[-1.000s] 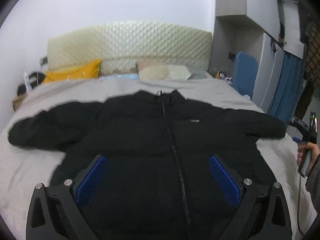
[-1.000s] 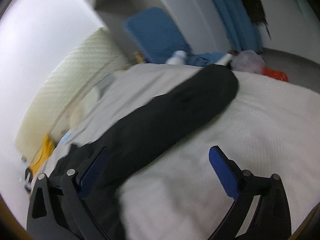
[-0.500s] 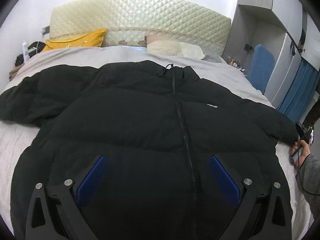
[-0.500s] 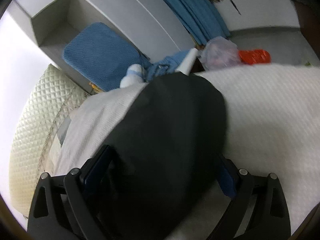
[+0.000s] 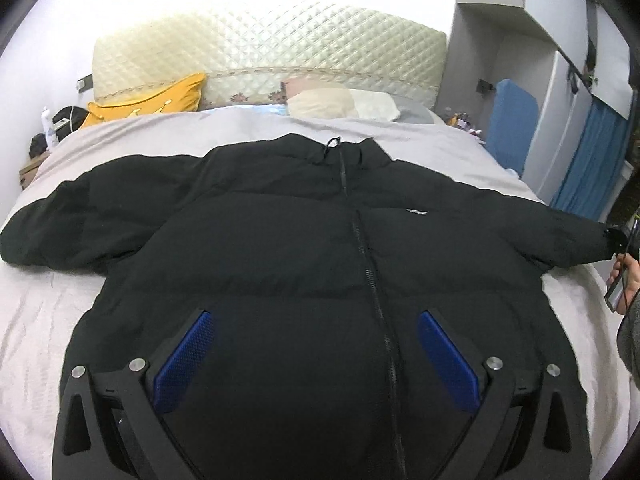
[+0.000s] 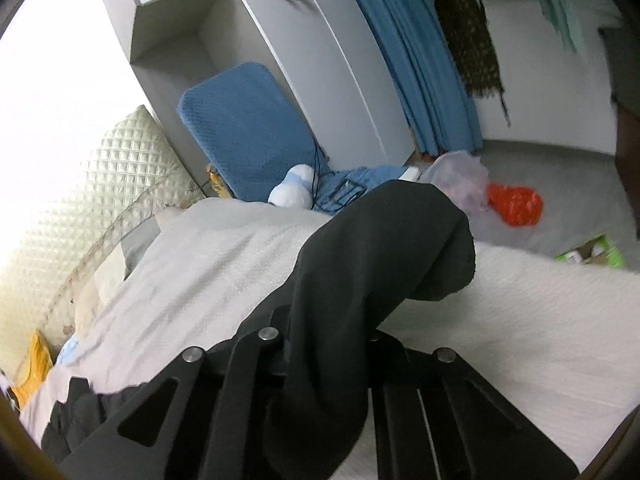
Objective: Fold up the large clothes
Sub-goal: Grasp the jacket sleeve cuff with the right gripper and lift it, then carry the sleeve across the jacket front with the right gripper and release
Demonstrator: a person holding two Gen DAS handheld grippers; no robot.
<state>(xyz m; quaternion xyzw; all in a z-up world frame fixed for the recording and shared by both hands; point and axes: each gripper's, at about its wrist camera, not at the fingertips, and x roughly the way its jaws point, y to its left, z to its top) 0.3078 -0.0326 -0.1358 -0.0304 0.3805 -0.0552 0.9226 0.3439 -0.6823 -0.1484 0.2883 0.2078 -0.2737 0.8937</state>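
Two blue pads stand apart on our left gripper (image 5: 312,354) – it hangs over the black jacket (image 5: 280,248) (zipped, spread flat) on the bed (image 5: 32,320). From the right wrist, our right gripper (image 6: 332,344) has just clamped on the sleeve (image 6: 384,248) – cuff sticking out past the fingers.

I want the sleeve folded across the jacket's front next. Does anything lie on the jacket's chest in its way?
Nothing visible does. The jacket lies flat and bare on the bed; the right gripper is shut on the sleeve; the left gripper hovers open above the hem.
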